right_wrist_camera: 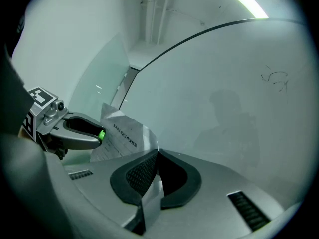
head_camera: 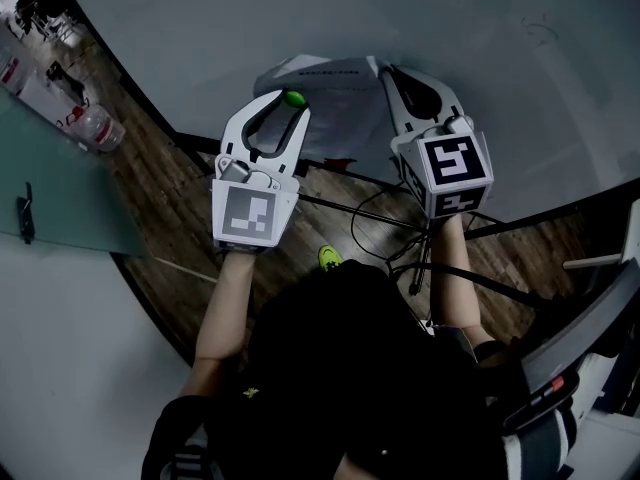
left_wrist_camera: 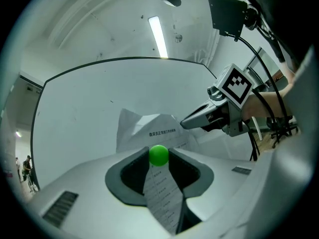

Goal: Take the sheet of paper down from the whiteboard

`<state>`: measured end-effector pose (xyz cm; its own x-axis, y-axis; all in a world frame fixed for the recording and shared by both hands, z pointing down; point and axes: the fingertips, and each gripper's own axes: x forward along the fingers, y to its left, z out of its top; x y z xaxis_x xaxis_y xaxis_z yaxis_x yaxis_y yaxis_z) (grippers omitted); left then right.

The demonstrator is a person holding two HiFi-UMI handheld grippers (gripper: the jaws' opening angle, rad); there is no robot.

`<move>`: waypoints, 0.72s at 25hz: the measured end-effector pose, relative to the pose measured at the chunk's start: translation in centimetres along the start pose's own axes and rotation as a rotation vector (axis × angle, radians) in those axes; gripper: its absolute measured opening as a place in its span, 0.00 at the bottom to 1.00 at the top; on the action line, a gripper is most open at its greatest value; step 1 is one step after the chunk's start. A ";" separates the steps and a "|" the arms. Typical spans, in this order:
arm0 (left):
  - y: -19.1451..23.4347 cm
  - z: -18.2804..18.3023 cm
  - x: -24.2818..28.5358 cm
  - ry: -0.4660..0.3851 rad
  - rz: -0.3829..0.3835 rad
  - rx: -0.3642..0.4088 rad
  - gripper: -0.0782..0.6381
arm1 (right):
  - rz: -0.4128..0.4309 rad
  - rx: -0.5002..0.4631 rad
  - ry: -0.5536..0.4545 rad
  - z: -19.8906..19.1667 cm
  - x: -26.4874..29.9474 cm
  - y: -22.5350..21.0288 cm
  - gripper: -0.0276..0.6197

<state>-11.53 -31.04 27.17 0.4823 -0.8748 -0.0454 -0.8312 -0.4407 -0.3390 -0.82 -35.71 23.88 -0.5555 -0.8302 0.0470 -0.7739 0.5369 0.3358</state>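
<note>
The sheet of paper [head_camera: 335, 118] hangs crumpled in front of the lower part of the whiteboard [head_camera: 430, 18], held between the two tongs. Whether any part of it touches the board cannot be told.

The left tongs [head_camera: 288, 104] point level at the whiteboard. Their jaws stand partly apart and are clamped on a small green ball [left_wrist_camera: 159, 155] at the tips. In the left gripper view a strip of the printed paper runs down between those jaws just below the ball, and the rest of the sheet spreads out beyond the tips towards the board.

The right tongs [right_wrist_camera: 157, 154] also point at the whiteboard, beside the left ones. Their jaws are nearly together and pinch a folded edge of the sheet, which runs back between the dark pads. From there the paper stretches across to the left tongs, its printed side facing away from the board.

Both marker cubes [head_camera: 455, 168] sit on the side away from the whiteboard, nearer the person. The dark wooden floor [head_camera: 330, 208] lies below the board's bottom edge.
</note>
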 end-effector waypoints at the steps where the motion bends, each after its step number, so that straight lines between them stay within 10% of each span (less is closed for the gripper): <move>1: 0.0 0.0 -0.7 -0.002 0.001 -0.001 0.28 | 0.001 -0.002 -0.003 0.3 -0.4 0.6 0.10; 18: -2.3 -1.1 -6.2 0.012 -0.030 -0.026 0.28 | 0.039 0.094 0.014 -0.8 -5.5 6.3 0.10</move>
<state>-12.94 -24.83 29.25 0.5040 -0.8634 -0.0243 -0.8233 -0.4717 -0.3158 -2.40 -27.86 26.50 -0.5819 -0.8101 0.0721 -0.7774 0.5801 0.2433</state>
